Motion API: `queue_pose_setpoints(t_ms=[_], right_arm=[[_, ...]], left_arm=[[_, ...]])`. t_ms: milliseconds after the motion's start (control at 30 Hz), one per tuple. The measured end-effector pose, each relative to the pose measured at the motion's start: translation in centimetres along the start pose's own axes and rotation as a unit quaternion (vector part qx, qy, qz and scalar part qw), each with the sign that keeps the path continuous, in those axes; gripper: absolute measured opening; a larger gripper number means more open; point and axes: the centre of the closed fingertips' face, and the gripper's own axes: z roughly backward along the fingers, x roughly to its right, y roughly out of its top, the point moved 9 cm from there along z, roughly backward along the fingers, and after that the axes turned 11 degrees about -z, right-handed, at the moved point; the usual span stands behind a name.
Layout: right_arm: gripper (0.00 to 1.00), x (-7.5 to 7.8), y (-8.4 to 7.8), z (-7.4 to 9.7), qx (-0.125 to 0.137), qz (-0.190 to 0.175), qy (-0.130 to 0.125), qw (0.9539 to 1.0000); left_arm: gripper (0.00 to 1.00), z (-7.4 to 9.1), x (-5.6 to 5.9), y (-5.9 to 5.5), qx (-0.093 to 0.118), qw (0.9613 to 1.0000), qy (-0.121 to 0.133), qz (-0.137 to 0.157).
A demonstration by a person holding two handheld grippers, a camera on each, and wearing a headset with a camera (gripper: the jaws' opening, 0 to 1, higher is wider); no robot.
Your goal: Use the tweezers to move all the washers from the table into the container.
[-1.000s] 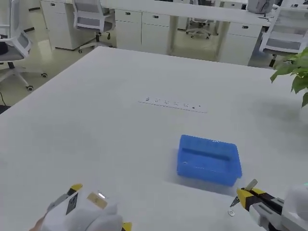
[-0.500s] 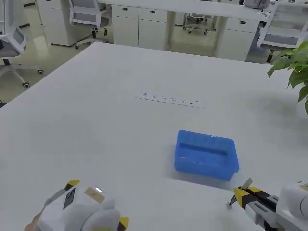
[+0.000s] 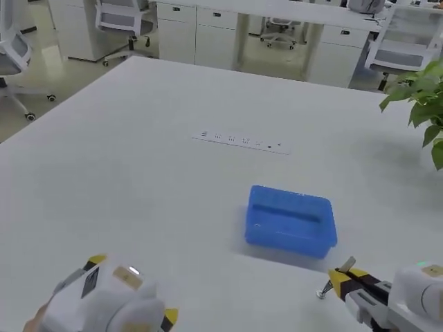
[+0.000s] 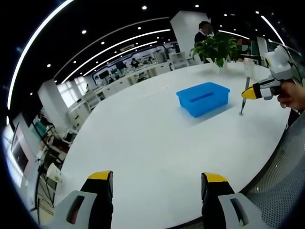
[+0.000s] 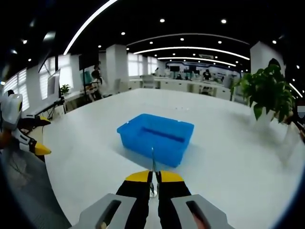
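A blue container (image 3: pixel 291 221) stands on the white table (image 3: pixel 138 173), open side up. Further back lies a short row of small washers (image 3: pixel 239 142). My right gripper (image 3: pixel 339 279) is just in front of the container's near right corner, shut on the tweezers (image 3: pixel 322 291), whose tip points down at the table. In the right gripper view the jaws (image 5: pixel 153 177) pinch the thin tweezers (image 5: pixel 153 164) with the container (image 5: pixel 155 136) straight ahead. My left gripper (image 3: pixel 128 304) is at the near left, open (image 4: pixel 157 179) and holding nothing. From there I see the container (image 4: pixel 202 98) and the right gripper (image 4: pixel 262 88).
A potted plant (image 3: pixel 422 104) stands at the table's right edge. Office chairs (image 3: pixel 124 21) and white cabinets (image 3: pixel 208 41) line the floor beyond the far edge. Bare tabletop stretches between the container and the left gripper.
The head view has shifted a little, so everything sits higher and more to the left. Relative to the container, both grippers keep about the same places.
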Motion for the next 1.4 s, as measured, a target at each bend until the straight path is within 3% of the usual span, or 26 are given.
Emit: queue_pose_setpoints(t_ms=[367, 700, 1033, 1233, 1400], right_arm=[[0.01, 0.1, 0.3, 0.0, -0.012, -0.017, -0.006, 0.9998], [0.01, -0.7, 1.8, 0.1, 0.007, -0.020, 0.003, 0.9998], [0.01, -1.5, 6.0, -0.4, 0.053, -0.009, 0.024, 0.9983], [0.01, -2.0, 8.1, -1.5, 0.064, 0.007, 0.037, 0.9972], [0.01, -1.9, 9.1, -3.0, 0.066, 0.017, 0.040, 0.9969]], left_arm=[[0.76, -0.1, 0.3, -0.1, -0.005, 0.9999, -0.012, -0.008], [0.76, -0.2, 0.4, -0.1, -0.012, 0.9997, -0.017, -0.012], [0.76, -0.2, 0.2, -0.2, -0.016, 0.9997, -0.013, -0.010], [0.77, -0.2, -0.1, -0.2, -0.015, 0.9999, -0.004, -0.005], [0.78, -0.2, 0.1, 0.0, -0.010, 0.9999, -0.010, -0.003]])
